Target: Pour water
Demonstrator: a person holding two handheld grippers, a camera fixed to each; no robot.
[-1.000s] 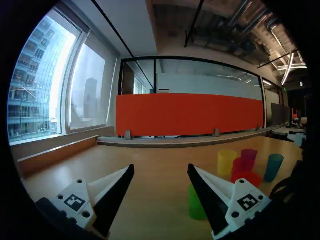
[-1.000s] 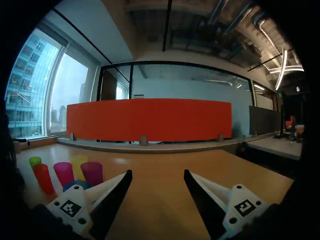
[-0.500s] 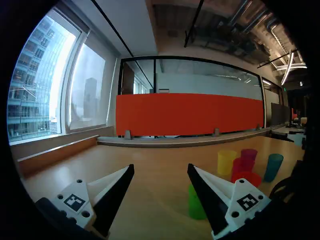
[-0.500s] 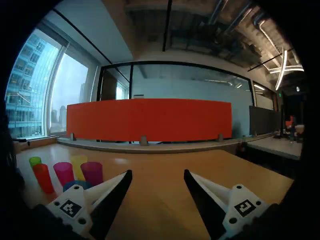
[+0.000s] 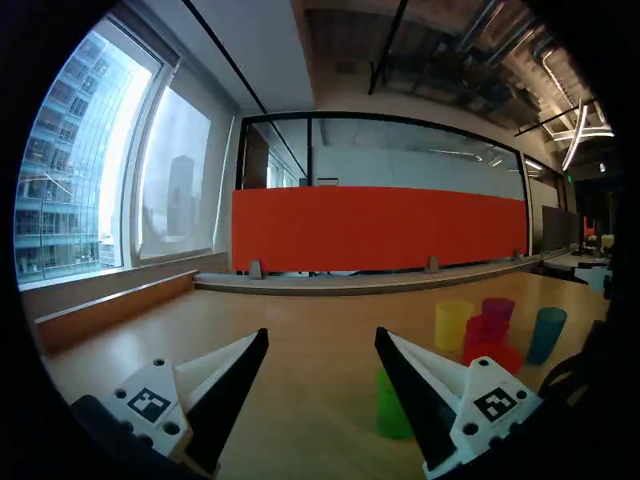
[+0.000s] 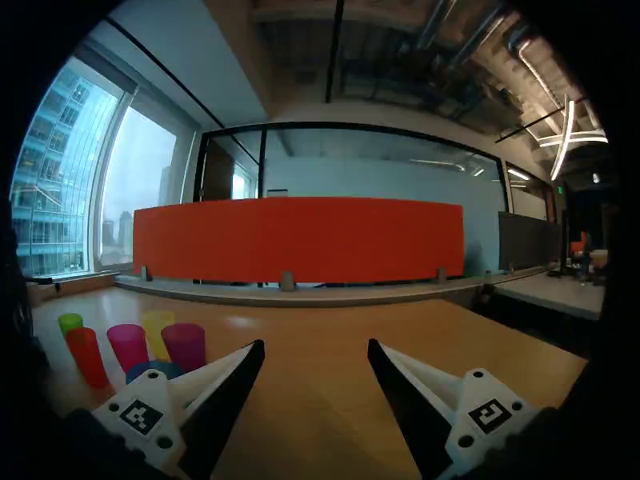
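On the wooden counter [image 5: 312, 320], in the left gripper view, 6 plastic cups are seen grouped to the right. The green cup [image 5: 390, 410] stands nearest and is partly hidden behind one finger of the left hand-held gripper [image 5: 320, 376]. Beyond it, the red cup [image 5: 500, 356], the pink cup [image 5: 480, 330], the yellow cup [image 5: 453, 324] and the purple cup [image 5: 498, 307] are clustered close together, with the teal cup [image 5: 548, 334] just beside them on the right. The gripper's 2 fingers are held wide apart over bare counter, with nothing between them. An orange partition [image 5: 376, 228] is set along the counter's far edge, and a large window [image 5: 80, 184] is seen at the left.

In the right gripper view, the same cups are seen at the far left: the green cup [image 6: 70, 322], red cup [image 6: 86, 356], pink cup [image 6: 128, 346], yellow cup [image 6: 157, 323] and purple cup [image 6: 184, 344], all upright. The teal cup [image 6: 152, 370] is partly covered by one finger of the right hand-held gripper [image 6: 314, 376]. This gripper is likewise spread, and nothing is gripped. Whether any cup holds water cannot be told.
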